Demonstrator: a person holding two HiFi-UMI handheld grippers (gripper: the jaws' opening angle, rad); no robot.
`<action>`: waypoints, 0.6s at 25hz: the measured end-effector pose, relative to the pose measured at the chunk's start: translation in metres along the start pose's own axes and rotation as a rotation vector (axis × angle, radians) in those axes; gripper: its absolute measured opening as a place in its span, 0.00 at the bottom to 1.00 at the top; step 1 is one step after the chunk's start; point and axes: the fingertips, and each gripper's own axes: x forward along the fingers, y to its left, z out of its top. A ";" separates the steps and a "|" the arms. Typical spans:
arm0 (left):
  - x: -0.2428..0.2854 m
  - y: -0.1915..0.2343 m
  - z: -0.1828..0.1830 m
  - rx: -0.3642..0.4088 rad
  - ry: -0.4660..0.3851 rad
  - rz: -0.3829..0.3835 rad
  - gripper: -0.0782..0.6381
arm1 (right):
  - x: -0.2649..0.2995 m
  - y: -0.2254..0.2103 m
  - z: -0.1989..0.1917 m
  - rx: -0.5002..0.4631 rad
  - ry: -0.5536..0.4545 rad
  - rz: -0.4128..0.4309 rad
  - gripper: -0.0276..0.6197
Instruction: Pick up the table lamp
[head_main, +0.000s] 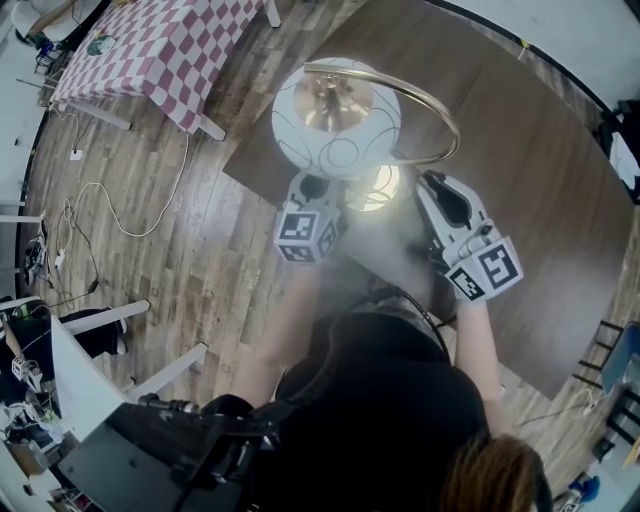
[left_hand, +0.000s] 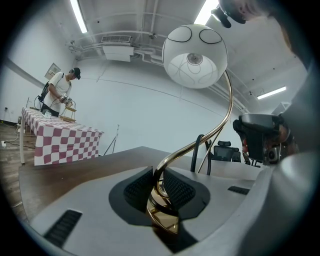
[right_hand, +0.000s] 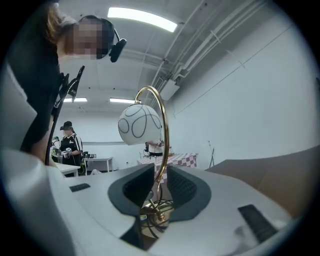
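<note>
The table lamp has a white globe shade (head_main: 335, 115) with dark curved lines, a gold arched stem (head_main: 442, 118) and a glowing base (head_main: 378, 188). It stands on the dark brown table (head_main: 530, 190). My left gripper (head_main: 320, 190) is at the lamp's near left, and in the left gripper view (left_hand: 159, 182) its pads are closed on the gold stem (left_hand: 200, 142) just above the base. My right gripper (head_main: 432, 190) is at the lamp's near right. In the right gripper view (right_hand: 160, 186) the stem (right_hand: 165, 150) runs between its pads with a gap on each side. The globe (right_hand: 140, 125) hangs above.
A table with a red-checked cloth (head_main: 170, 40) stands at the far left, with a person (left_hand: 60, 92) working beside it. Cables (head_main: 90, 200) trail over the wooden floor. A white table (head_main: 80, 370) is at the near left. Dark chairs (left_hand: 227, 150) stand behind the brown table.
</note>
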 end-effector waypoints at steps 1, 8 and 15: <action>0.000 0.000 0.000 0.001 0.001 0.000 0.20 | -0.001 -0.002 0.008 -0.020 -0.002 -0.002 0.17; -0.001 0.000 -0.001 -0.004 0.018 0.000 0.20 | -0.007 0.000 0.081 -0.098 -0.109 0.035 0.22; -0.001 0.001 -0.002 -0.012 0.034 0.007 0.20 | 0.005 0.011 0.120 -0.136 -0.154 0.087 0.22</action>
